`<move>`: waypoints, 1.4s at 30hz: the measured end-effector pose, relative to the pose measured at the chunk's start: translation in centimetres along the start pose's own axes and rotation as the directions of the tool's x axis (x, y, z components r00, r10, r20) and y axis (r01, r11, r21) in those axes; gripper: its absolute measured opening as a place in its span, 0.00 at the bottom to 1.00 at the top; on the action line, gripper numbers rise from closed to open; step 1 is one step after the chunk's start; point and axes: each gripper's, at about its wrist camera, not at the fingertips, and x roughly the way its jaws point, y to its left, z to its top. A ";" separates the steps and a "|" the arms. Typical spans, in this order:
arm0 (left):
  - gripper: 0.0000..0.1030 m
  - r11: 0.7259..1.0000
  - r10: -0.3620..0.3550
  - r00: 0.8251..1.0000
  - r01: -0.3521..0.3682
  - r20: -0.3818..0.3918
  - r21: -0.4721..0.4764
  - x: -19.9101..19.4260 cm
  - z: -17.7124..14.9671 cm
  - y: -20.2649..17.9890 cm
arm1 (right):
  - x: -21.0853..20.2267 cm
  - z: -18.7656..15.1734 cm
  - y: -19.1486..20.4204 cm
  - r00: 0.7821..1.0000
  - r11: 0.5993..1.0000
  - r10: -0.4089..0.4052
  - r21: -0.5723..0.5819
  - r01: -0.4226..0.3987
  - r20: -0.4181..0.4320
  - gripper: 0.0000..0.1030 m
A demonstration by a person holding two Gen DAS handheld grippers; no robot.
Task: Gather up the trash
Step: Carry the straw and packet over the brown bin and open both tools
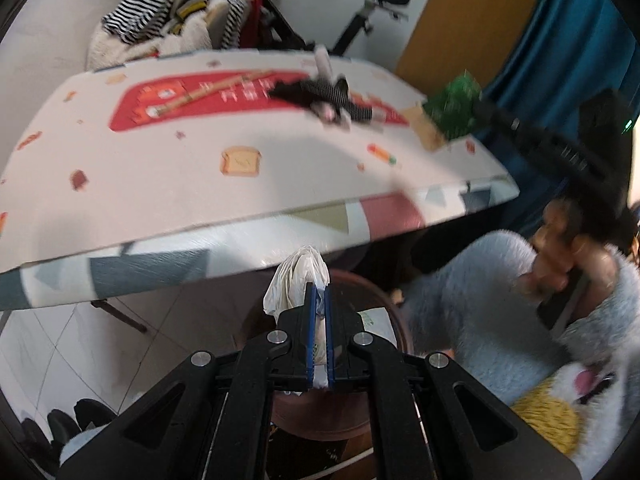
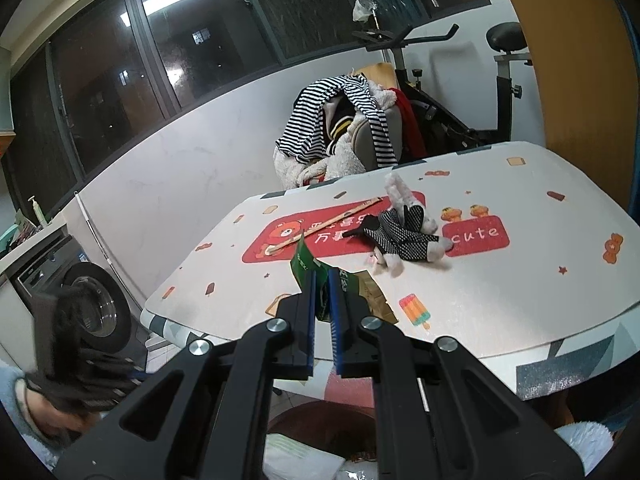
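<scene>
In the left wrist view, the left tongs (image 1: 318,304) sit low at centre, their blue pads clamped on a crumpled white plastic wrapper (image 1: 294,280) that bulges soft and wrinkled above the tips; it hangs over the round brown bin (image 1: 384,304) below the near edge of the bench (image 1: 160,168), a smooth pale mat printed with toast and sweets. At mid-right, a glossy green packet (image 1: 454,110) shows blurred. In the right wrist view, the right tongs (image 2: 322,292) at centre grip that creased green packet (image 2: 306,260) just above the bench (image 2: 520,272). Right of it lie a knitted black-and-white glove (image 2: 394,234) and a thin wooden stick (image 2: 324,224).
</scene>
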 end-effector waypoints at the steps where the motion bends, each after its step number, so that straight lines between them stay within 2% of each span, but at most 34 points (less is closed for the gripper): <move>1: 0.04 1.000 0.003 1.000 -0.003 -0.015 0.008 0.8 -0.1 -0.1 | 0.0 -0.1 -0.1 1.000 1.000 -0.002 0.003 0.002 -0.005 0.10; 3: 0.06 1.000 -0.001 0.999 0.001 -0.046 0.017 2.4 -0.3 -0.2 | 0.1 -0.4 -0.2 1.000 1.000 -0.002 0.006 0.002 -0.011 0.10; 4: 0.10 1.000 -0.003 0.998 0.004 -0.057 0.018 3.0 -0.4 -0.2 | 0.1 -0.5 -0.2 1.000 1.000 -0.002 0.008 0.003 -0.016 0.10; 6: 0.24 0.999 -0.030 0.997 0.031 -0.074 0.008 4.0 -0.6 -0.2 | 0.2 -0.7 -0.2 1.000 1.000 -0.002 0.010 0.002 -0.021 0.10; 7: 0.37 0.999 -0.036 0.997 0.037 -0.070 0.004 4.2 -0.6 -0.2 | 0.2 -0.8 -0.3 1.000 1.000 -0.001 0.010 0.002 -0.022 0.10; 8: 0.43 0.999 -0.039 0.998 0.039 -0.059 0.001 4.1 -0.7 -0.2 | 0.2 -0.9 -0.3 1.000 1.000 -0.002 0.010 0.002 -0.023 0.10; 9: 0.45 0.999 -0.041 0.998 0.041 -0.038 -0.002 3.8 -0.7 -0.2 | 0.3 -1.0 -0.3 1.000 1.000 0.000 0.011 0.000 -0.026 0.10; 12: 0.62 0.999 -0.013 0.999 0.015 0.039 -0.029 2.3 -0.6 0.2 | 0.4 -1.5 -0.2 0.999 1.000 0.012 0.012 -0.011 -0.039 0.10; 14: 0.75 0.998 0.009 0.995 -0.003 0.097 -0.061 1.1 -0.7 0.6 | 0.7 -2.0 -0.1 0.998 0.999 0.028 0.017 -0.027 -0.056 0.10; 17: 0.89 0.993 0.078 0.984 -0.062 0.161 -0.102 -0.9 -1.2 1.3 | 1.4 -3.2 0.5 0.993 0.998 0.066 0.020 -0.065 -0.102 0.10; 21: 0.92 0.983 0.175 0.961 -0.158 0.215 -0.093 -2.6 -2.2 1.5 | 2.5 -5.7 2.1 0.974 0.994 0.098 -0.022 -0.104 -0.204 0.10; 24: 0.94 0.974 0.220 0.943 -0.197 0.251 -0.115 -3.2 -3.0 1.6 | 3.5 -7.1 3.5 0.950 0.986 0.133 -0.055 -0.155 -0.281 0.10; 29: 0.94 0.958 0.260 0.929 -0.215 0.265 -0.188 -3.3 -3.8 2.5 | 4.4 -9.0 5.9 0.920 0.967 0.154 -0.137 -0.215 -0.359 0.10; 33: 0.94 0.942 0.282 0.911 -0.204 0.300 -0.265 -4.4 -4.5 3.9 | 5.5 -10.6 7.0 0.882 0.953 0.162 -0.161 -0.256 -0.443 0.10; 37: 0.94 0.933 0.283 0.912 -0.189 0.298 -0.306 -4.6 -4.9 4.8 | 7.0 -11.9 6.5 0.851 0.961 0.138 -0.141 -0.240 -0.507 0.10; 42: 0.94 0.937 0.286 0.917 -0.208 0.277 -0.281 -3.9 -4.7 4.3 | 8.9 -12.6 4.2 0.830 0.985 0.097 -0.068 -0.160 -0.549 0.11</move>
